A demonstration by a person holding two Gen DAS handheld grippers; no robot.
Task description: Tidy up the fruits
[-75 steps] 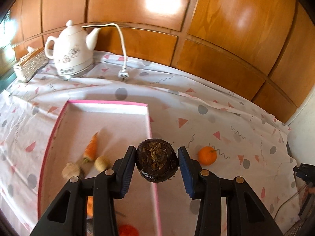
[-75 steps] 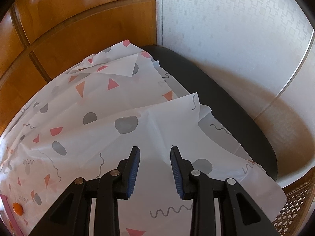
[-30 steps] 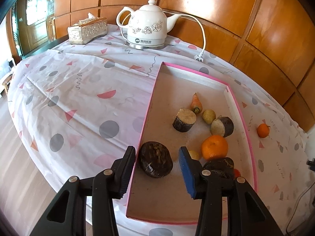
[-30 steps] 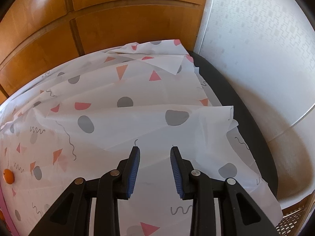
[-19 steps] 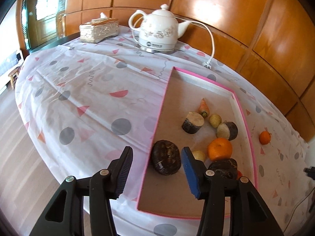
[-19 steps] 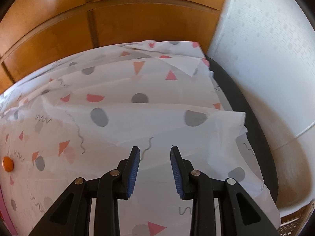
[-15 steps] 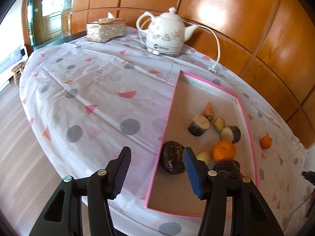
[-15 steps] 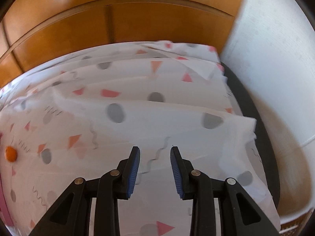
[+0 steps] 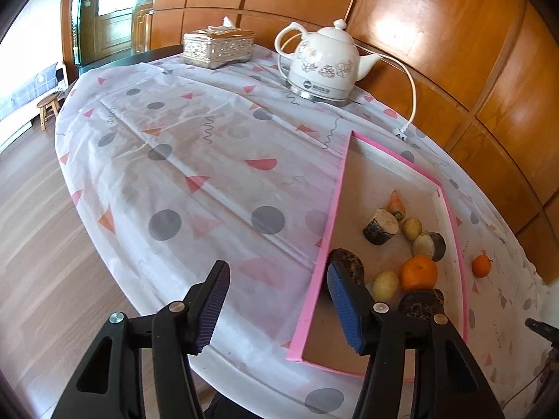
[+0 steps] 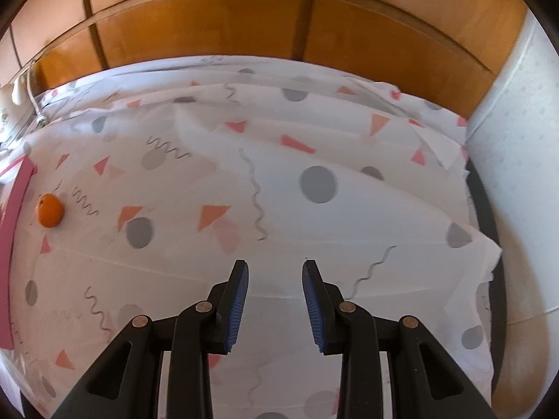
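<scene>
A pink-rimmed tray (image 9: pixel 334 206) lies on the patterned tablecloth. It holds several items: a dark round fruit (image 9: pixel 351 267) at its near left edge, an orange (image 9: pixel 418 273), a carrot (image 9: pixel 396 203), a cut dark piece (image 9: pixel 380 227) and small pale fruits. A small mandarin (image 9: pixel 481 265) lies on the cloth outside the tray's right side; it also shows in the right wrist view (image 10: pixel 50 210), next to the tray edge (image 10: pixel 15 197). My left gripper (image 9: pixel 277 284) is open and empty, pulled back over the tray's left rim. My right gripper (image 10: pixel 276 272) is open and empty above the cloth.
A white electric kettle (image 9: pixel 323 66) with its cord (image 9: pixel 412 97) stands at the back, a tissue box (image 9: pixel 218 48) to its left. Wood panelling runs behind the table. The table's near edge drops to the wooden floor (image 9: pixel 45 244). A white wall (image 10: pixel 517 174) is at the right.
My left gripper set the dark round fruit in the tray, opened, and drew back to the left. My right gripper swung left, so the mandarin came into its view.
</scene>
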